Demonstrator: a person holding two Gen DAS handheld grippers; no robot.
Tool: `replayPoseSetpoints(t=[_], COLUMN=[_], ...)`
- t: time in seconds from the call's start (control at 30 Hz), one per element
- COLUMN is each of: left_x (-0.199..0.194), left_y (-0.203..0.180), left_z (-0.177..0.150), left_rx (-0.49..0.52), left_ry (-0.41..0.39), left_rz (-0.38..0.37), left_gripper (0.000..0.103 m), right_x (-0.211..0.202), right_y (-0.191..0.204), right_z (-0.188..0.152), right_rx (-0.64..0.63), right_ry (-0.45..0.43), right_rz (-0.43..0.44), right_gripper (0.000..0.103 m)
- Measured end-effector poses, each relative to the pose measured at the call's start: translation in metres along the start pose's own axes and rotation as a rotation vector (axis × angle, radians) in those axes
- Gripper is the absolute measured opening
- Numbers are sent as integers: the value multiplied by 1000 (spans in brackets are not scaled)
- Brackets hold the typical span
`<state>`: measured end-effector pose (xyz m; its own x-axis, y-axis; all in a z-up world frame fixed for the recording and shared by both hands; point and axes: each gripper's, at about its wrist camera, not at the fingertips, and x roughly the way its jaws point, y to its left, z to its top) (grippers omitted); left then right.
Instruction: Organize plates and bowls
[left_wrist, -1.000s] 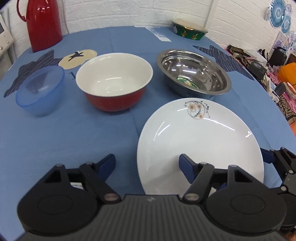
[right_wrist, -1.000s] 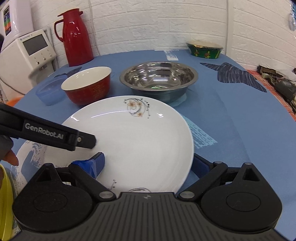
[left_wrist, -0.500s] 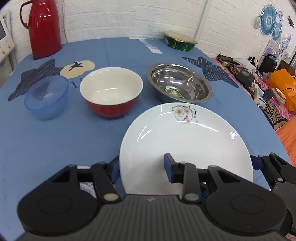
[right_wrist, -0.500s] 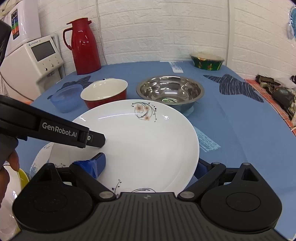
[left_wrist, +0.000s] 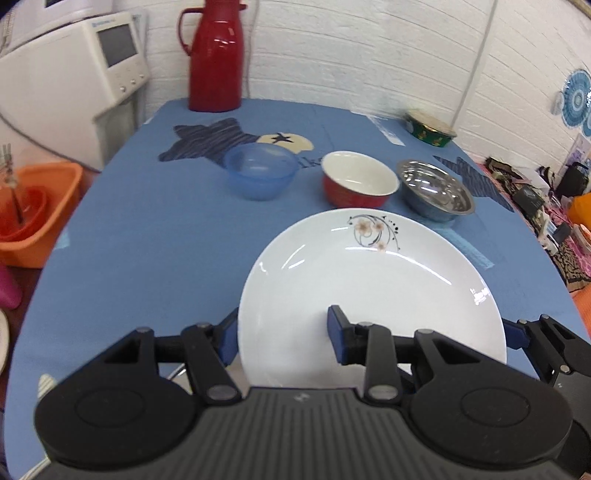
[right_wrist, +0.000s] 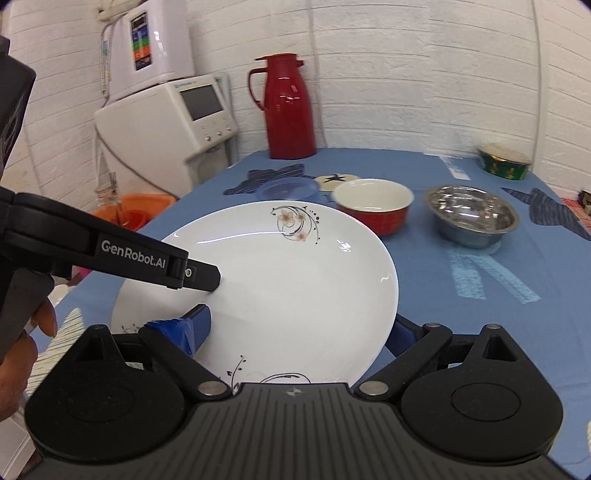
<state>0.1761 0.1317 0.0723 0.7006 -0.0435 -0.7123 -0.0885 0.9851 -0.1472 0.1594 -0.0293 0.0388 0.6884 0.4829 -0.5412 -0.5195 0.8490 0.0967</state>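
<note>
A white plate with a flower print (left_wrist: 369, 280) (right_wrist: 295, 280) is held up above the blue table (left_wrist: 147, 240) by both grippers. My left gripper (left_wrist: 282, 332) is shut on its near-left rim, one pad on top and one beneath. My right gripper (right_wrist: 300, 328) is shut on the near-right rim the same way. The left gripper's upper finger (right_wrist: 199, 275) lies on the plate in the right wrist view. Further back stand a blue plastic bowl (left_wrist: 260, 175), a red bowl with a white inside (left_wrist: 358, 182) and a steel bowl (left_wrist: 436, 190), all in a row.
A red thermos (left_wrist: 216, 55) and a green patterned bowl (left_wrist: 430, 129) stand at the table's far edge. A white machine (left_wrist: 74, 81) and an orange basin (left_wrist: 37, 206) sit off the left side. Clutter lies beyond the right edge.
My left gripper closed on the plate's rim. Both grippers then rose and drew back with the plate, so the bowls now look farther away.
</note>
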Motion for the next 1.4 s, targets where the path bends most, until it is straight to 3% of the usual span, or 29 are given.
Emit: replayPoseSetpoints(t=[0.2, 0.37, 0.5, 0.6, 0.7, 0.8, 0.93, 1.17, 1.23, 1.4], left_x=[-27, -25, -29, -29, -36, -45, -50, -50, -47, -40], left_y=[44, 57, 53, 54, 54, 51, 48, 49, 46, 31], left_z=[-41, -66, -79, -83, -85, -81, -75, -69, -67, -62], left_rx=[-51, -84, -50, -35, -16, 3, 8, -25, -28, -1], left_ry=[4, 30, -12, -21, -65, -115, -141, -131, -123, -102], left_rz=[76, 40, 47, 53, 42, 62, 67, 53, 41, 7], left_gripper=[33, 33, 35, 42, 50, 58, 58, 61, 68, 74], right_x=[5, 6, 3, 2, 0, 0, 2, -20, -20, -17], right_y=[44, 58, 65, 67, 62, 58, 68, 44, 39, 9], right_z=[-18, -32, -42, -44, -46, -47, -50, -39, -38, -39], right_rx=[-38, -56, -108, -125, -93, -71, -145, -50, -40, 84], right_ry=[43, 71, 68, 62, 65, 75, 105, 10, 9, 35], right_rz=[94, 67, 41, 36, 3, 23, 14, 16, 2, 30], right_gripper=[84, 84, 84, 84, 83, 83, 83, 83, 83, 83])
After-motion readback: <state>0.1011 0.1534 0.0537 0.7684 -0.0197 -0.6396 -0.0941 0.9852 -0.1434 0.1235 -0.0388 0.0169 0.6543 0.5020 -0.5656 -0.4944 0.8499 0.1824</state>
